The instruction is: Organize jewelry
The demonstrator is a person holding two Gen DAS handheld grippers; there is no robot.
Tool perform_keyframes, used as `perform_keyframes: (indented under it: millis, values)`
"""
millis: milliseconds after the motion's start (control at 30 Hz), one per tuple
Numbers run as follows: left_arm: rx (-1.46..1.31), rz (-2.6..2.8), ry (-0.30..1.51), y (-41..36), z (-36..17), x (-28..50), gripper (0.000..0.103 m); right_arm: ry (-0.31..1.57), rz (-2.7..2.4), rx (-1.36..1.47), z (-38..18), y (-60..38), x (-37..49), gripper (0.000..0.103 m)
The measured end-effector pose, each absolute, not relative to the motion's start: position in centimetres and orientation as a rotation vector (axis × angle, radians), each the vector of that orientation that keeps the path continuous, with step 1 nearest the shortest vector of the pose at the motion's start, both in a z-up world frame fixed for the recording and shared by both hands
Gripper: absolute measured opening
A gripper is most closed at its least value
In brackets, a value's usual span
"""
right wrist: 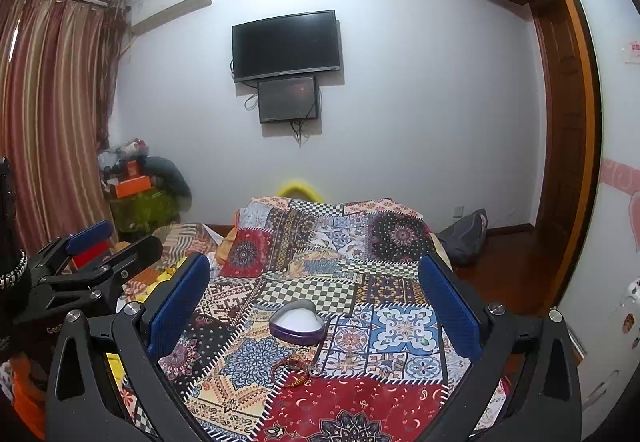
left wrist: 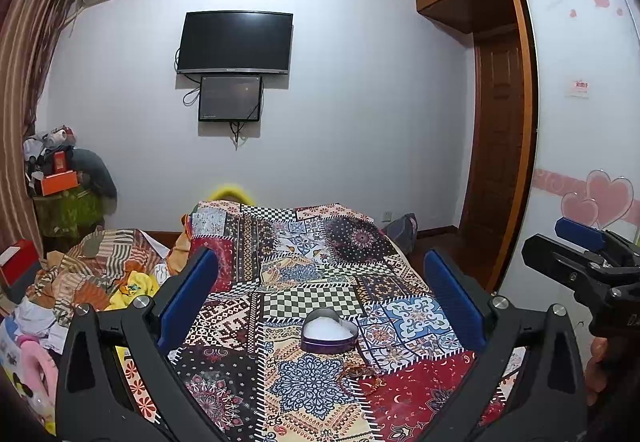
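One heart box (right wrist: 296, 327) sits on one bed (right wrist: 404, 326). Two screens hang on the wall, a big one (right wrist: 286, 45) and a small one (right wrist: 288, 99). Two grippers, left (left wrist: 320, 298) and right (right wrist: 316, 298).

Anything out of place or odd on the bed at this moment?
The jewelry lies loose on the patterned bedspread, just in front of the open heart-shaped box rather than inside it. Both grippers are open and hold nothing. Nothing looks spilled or damaged.

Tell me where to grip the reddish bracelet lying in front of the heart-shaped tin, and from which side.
Probably from above, with the right gripper. The bracelet lies flat and loose on the patterned bedspread, near side of the heart-shaped tin, apart from it. Pinch across one strand of its arc; its finer shape is too small to tell.
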State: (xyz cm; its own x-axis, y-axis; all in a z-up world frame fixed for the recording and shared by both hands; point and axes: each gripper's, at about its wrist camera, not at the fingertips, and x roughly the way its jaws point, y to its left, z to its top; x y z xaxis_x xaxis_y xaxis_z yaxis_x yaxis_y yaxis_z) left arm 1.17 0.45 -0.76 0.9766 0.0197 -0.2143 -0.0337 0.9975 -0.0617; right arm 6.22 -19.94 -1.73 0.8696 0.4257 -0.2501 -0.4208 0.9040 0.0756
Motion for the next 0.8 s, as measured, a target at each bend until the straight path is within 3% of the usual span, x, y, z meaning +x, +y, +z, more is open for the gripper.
perform_keyframes:
  millis: [800]
  values:
    - [-0.077,0.027,0.233,0.4,-1.7,2.1,0.103,0.271,0.443,0.020,-1.5,-20.2,6.4,0.103]
